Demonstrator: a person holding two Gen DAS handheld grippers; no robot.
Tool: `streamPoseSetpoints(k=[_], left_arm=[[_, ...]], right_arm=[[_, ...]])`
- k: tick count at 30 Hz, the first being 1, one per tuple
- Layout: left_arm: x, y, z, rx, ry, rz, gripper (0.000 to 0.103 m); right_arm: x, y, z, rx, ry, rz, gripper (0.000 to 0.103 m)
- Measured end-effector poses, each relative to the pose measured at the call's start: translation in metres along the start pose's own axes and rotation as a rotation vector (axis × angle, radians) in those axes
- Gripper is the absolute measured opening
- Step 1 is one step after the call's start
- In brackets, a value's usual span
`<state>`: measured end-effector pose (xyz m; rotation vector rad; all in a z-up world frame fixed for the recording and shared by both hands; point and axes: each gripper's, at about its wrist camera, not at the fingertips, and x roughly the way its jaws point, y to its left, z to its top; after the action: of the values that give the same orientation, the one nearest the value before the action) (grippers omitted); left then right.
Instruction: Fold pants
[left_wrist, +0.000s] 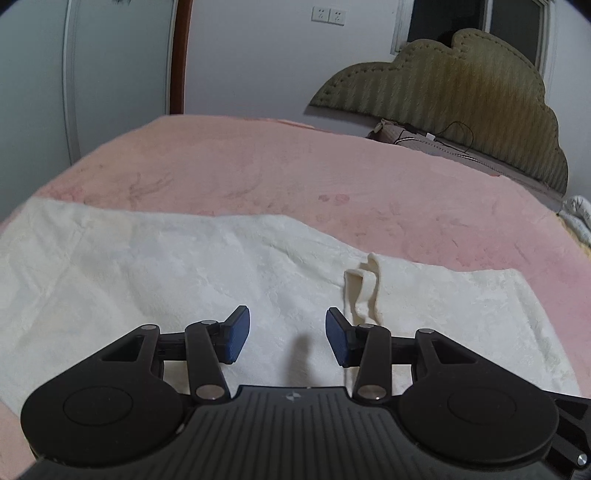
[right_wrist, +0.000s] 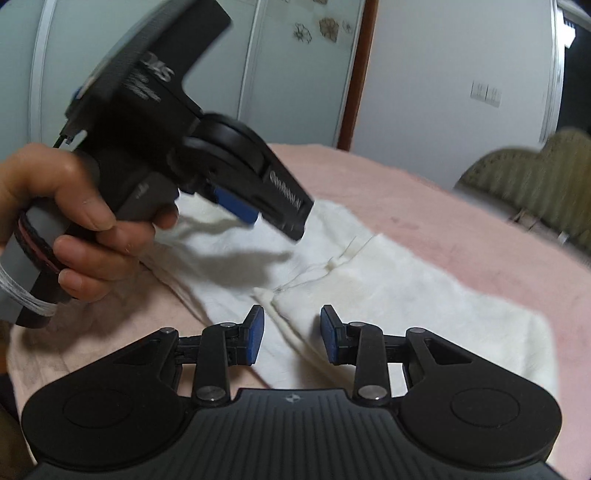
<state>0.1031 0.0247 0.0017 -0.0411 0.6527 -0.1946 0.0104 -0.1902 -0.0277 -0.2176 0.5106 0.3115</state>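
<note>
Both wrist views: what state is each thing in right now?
left gripper: open, empty, above the pants.
right gripper: open, empty, fingers either side of a raised fold.
pants: white, spread on the bed, one small fold sticking up.
bed cover: pink, lying smooth.
left hand: gripping the left gripper's handle.

The left wrist view looks low and close along its blue-padded fingers (left_wrist: 239, 334) across the cream fleece pants (left_wrist: 147, 266) on the pink-blanketed bed (left_wrist: 258, 162), toward the olive padded headboard (left_wrist: 461, 96). The right wrist view faces the same pants (right_wrist: 406, 273) and bed (right_wrist: 424, 206) from nearby, catching the left gripper (right_wrist: 236, 201) from the side.
</note>
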Motion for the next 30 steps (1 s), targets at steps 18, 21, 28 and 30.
streamPoseSetpoints(k=[18, 21, 28, 30], left_arm=[[0.087, -0.062, 0.032, 0.271, 0.114, 0.127, 0.065], [0.066, -0.053, 0.028, 0.221, 0.055, 0.138, 0.063], [0.027, -0.031, 0.013, 0.185, 0.030, 0.142, 0.069], [0.023, -0.030, 0.000, 0.217, 0.037, 0.135, 0.071]], right_arm=[[-0.001, -0.001, -0.007, 0.067, 0.051, 0.007, 0.035], [-0.014, -0.004, -0.002, 0.106, 0.002, 0.019, 0.035], [0.000, -0.026, -0.009, 0.249, 0.011, -0.062, 0.039], [0.001, -0.023, -0.013, 0.246, 0.009, -0.063, 0.045]])
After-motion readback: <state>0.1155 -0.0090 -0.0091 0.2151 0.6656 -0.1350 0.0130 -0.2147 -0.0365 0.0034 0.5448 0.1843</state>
